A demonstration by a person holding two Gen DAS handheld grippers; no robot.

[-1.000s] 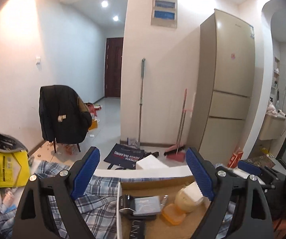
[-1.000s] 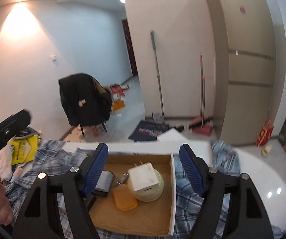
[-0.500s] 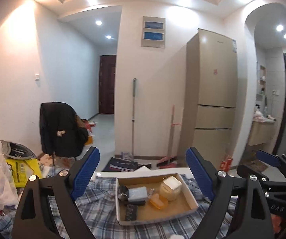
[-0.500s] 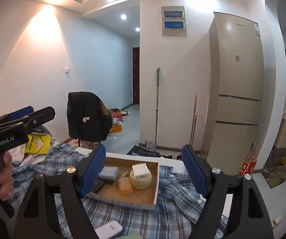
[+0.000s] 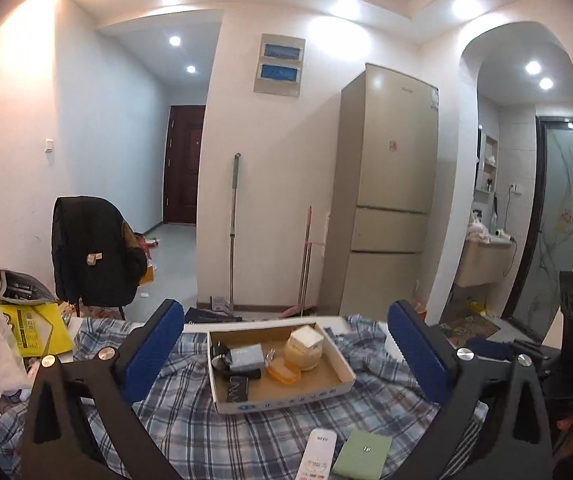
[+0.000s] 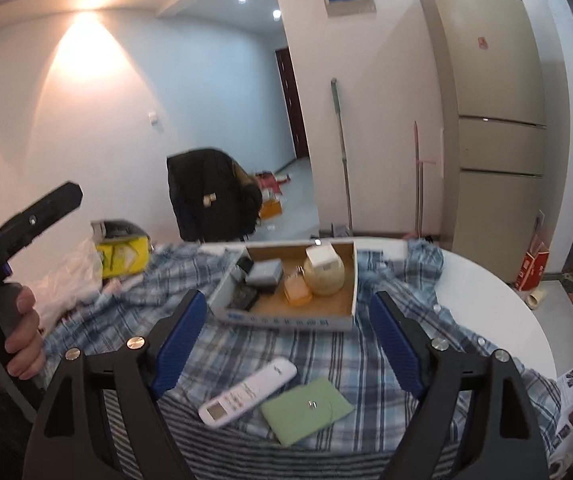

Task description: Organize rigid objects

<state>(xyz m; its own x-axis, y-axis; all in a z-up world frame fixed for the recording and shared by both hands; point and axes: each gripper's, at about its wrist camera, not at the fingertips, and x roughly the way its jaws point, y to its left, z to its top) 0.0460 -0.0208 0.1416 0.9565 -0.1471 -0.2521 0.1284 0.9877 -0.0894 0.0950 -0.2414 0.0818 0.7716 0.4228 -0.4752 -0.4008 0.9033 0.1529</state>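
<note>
A shallow cardboard box (image 5: 342, 376) (image 6: 348, 280) lies on a plaid cloth and holds a cream round jar with a white block on it (image 5: 304, 348) (image 6: 324, 270), an orange piece (image 5: 282, 371) (image 6: 297, 294), a grey case (image 5: 246, 358) (image 6: 264, 273) and dark items. A white remote (image 6: 248, 392) (image 5: 318, 456) and a green pouch (image 6: 306, 408) (image 5: 362, 460) lie on the cloth nearer me. My left gripper (image 5: 284, 348) is open and empty, above the cloth before the box. My right gripper (image 6: 288, 342) is open and empty above the remote.
The plaid cloth (image 6: 406, 280) covers a round white table (image 6: 494, 304). A yellow bag (image 5: 34, 328) and plastic bags (image 6: 70, 280) sit at the left. A chair with a black jacket (image 5: 90, 252), a mop, a broom and a fridge (image 5: 390, 184) stand behind.
Both grippers have pulled back and away from the box, which now looks smaller. The remote and the green pouch have come into view in front of it.
</note>
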